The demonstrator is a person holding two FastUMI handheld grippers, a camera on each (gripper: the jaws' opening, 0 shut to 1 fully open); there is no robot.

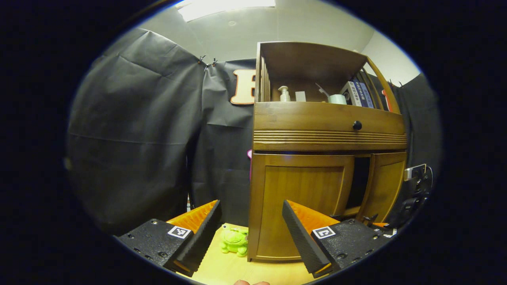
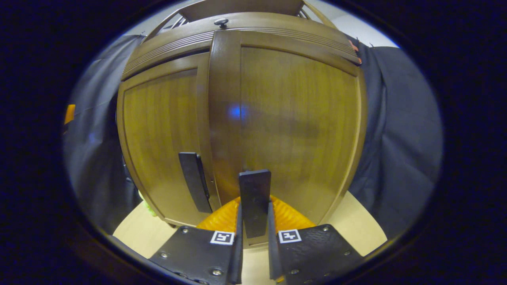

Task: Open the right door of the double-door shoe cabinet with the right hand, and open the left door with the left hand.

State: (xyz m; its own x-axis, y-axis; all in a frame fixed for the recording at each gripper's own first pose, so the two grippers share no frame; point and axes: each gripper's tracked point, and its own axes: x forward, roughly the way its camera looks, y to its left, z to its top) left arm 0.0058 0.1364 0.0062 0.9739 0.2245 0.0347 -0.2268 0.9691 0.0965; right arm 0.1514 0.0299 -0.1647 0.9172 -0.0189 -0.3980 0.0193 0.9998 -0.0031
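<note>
The wooden shoe cabinet point(image 1: 328, 136) stands on a light table. Its left door point(image 1: 305, 198) is closed. Its right door point(image 1: 386, 188) stands ajar, with a dark gap point(image 1: 359, 180) between the two. My left gripper point(image 1: 250, 205) is open and empty, hanging in front of the cabinet's left edge, apart from it. In the right gripper view the right door point(image 2: 293, 118) juts forward of the left door point(image 2: 162, 130). My right gripper point(image 2: 254, 206) is shut on the right door's dark handle point(image 2: 254, 190). The left door's handle point(image 2: 194, 180) is free.
A green frog toy point(image 1: 234, 240) lies on the table point(image 1: 222, 269) by the cabinet's left foot. Above the doors is a drawer with a black knob point(image 1: 357, 125) and an open shelf holding a pump bottle point(image 1: 283, 94) and boxes. Black cloth walls surround the booth.
</note>
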